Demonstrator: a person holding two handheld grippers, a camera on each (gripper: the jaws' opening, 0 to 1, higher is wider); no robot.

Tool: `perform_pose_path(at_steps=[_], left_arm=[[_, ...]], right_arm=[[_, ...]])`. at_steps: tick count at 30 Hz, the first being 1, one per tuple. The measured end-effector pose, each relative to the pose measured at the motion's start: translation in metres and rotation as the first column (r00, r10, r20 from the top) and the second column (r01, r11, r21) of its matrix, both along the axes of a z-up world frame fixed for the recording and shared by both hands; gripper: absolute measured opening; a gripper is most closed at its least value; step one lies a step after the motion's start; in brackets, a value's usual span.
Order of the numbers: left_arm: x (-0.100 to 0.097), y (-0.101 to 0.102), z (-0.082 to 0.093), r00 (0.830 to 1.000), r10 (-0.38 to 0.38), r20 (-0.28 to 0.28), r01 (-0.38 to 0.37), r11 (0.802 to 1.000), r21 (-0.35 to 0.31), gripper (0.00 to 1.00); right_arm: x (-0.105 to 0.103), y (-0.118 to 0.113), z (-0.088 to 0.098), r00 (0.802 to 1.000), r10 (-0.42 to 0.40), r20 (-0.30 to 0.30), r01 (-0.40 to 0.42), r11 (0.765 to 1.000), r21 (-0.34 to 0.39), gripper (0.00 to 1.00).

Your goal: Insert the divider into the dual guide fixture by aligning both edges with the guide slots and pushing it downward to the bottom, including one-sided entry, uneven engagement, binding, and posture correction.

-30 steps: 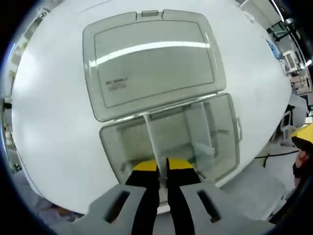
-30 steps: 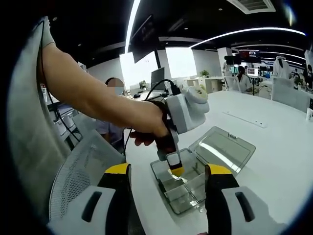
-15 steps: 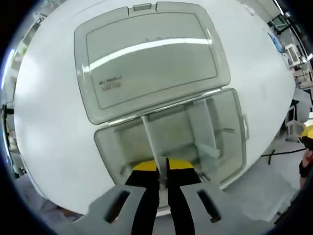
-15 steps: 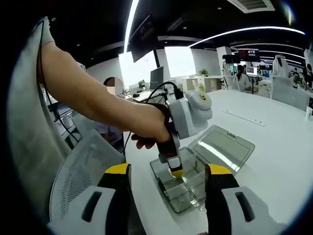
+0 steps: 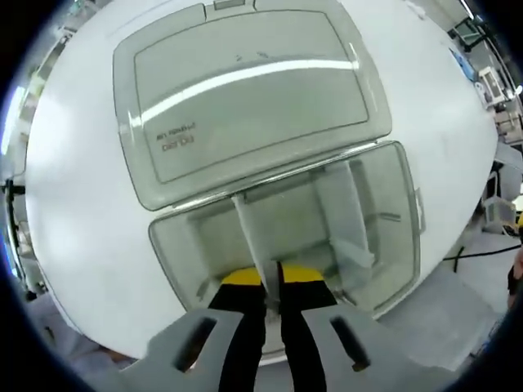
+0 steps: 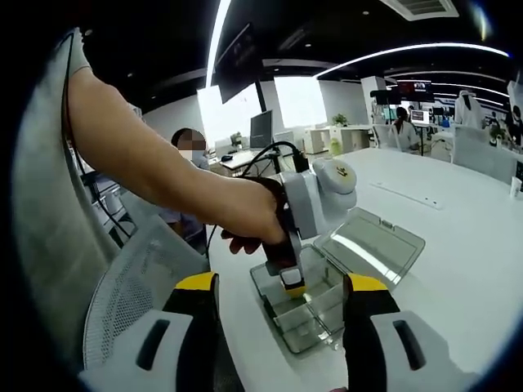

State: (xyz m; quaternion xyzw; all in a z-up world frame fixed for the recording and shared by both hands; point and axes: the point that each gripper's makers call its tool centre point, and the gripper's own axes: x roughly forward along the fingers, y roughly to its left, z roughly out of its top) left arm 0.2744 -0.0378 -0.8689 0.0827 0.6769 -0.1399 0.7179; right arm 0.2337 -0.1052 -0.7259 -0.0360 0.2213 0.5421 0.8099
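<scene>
A clear plastic box [image 5: 384, 245] lies on the white table with its lid [image 5: 245, 82] folded flat behind it. My left gripper [image 5: 271, 282] is shut on the top edge of a thin clear divider [image 5: 249, 237] that stands upright inside the box, running front to back. A second clear divider [image 5: 347, 216] stands to its right. In the right gripper view the same box [image 6: 315, 314] sits below the left gripper [image 6: 292, 286], which a person's hand holds over it. My right gripper [image 6: 278, 327] hovers open in front, holding nothing.
The white table [image 5: 73, 204] stretches around the box. A mesh office chair [image 6: 131, 286] stands at the table's near edge. Desks, monitors and seated people fill the office behind. A cable [image 5: 470, 253] runs on the floor at the right.
The left gripper has sunk closer to the box, which looks larger in its view, carrying the divider deeper. The right gripper has held still.
</scene>
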Motion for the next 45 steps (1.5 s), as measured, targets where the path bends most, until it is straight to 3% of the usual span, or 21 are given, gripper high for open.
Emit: perform_pose_path(at_steps=[15, 26, 31, 45], left_arm=[[0.001, -0.003, 0.0, 0.997, -0.067, 0.03, 0.069, 0.996, -0.061, 0.09], [0.005, 0.0, 0.011, 0.995, -0.032, 0.089, 0.045, 0.989, -0.14, 0.16], [0.007, -0.006, 0.02, 0.994, 0.015, 0.107, 0.009, 0.976, -0.216, 0.14], [0.005, 0.0, 0.03, 0.991, 0.042, 0.13, -0.009, 0.97, -0.241, 0.07]], right_arm=[[0.001, 0.002, 0.0, 1.0, -0.002, -0.005, 0.002, 1.0, 0.003, 0.59], [0.002, 0.003, 0.002, 1.0, -0.001, 0.0, 0.001, 1.0, 0.005, 0.59], [0.003, 0.004, 0.003, 1.0, -0.002, 0.002, 0.002, 1.0, 0.009, 0.59], [0.003, 0.006, 0.003, 1.0, 0.002, 0.002, -0.002, 1.0, 0.003, 0.59]])
